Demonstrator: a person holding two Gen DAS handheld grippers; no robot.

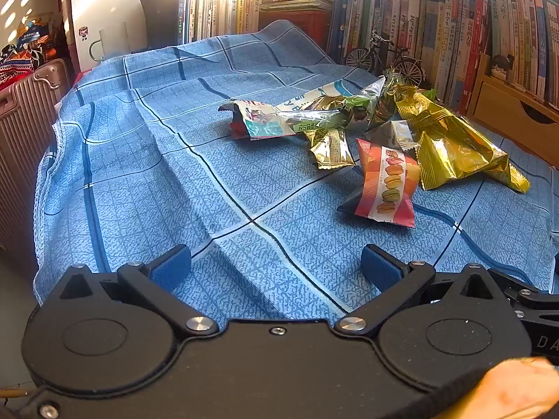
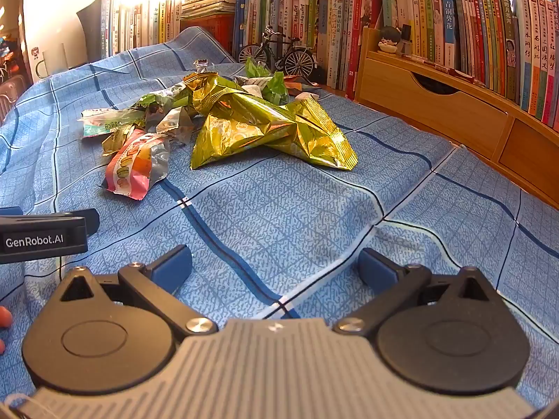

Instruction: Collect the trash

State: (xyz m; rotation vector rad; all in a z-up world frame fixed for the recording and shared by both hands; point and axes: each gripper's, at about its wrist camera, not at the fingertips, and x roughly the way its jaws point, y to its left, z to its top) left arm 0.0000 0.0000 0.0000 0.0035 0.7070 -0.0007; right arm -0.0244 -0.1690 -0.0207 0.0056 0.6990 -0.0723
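Observation:
A heap of empty snack wrappers lies on the blue checked cloth (image 1: 209,192) (image 2: 314,216). A pink macaron wrapper (image 1: 387,188) (image 2: 134,164) is the nearest piece. Behind it lie a large gold foil bag (image 1: 454,146) (image 2: 265,129), a small gold sachet (image 1: 330,148) and a green and white wrapper (image 1: 279,118) (image 2: 104,122). My left gripper (image 1: 276,265) is open and empty, short of the pile and to its left. My right gripper (image 2: 276,265) is also open and empty, well in front of the gold bag. The left gripper's body (image 2: 45,237) shows at the right wrist view's left edge.
Rows of books (image 1: 436,35) (image 2: 436,17) and a wooden drawer unit (image 2: 454,104) (image 1: 513,118) border the cloth at the back and right. A model bicycle (image 1: 387,59) (image 2: 279,56) stands behind the pile. A suitcase (image 1: 24,122) stands off the left edge. A glass mug (image 1: 111,42) sits far left.

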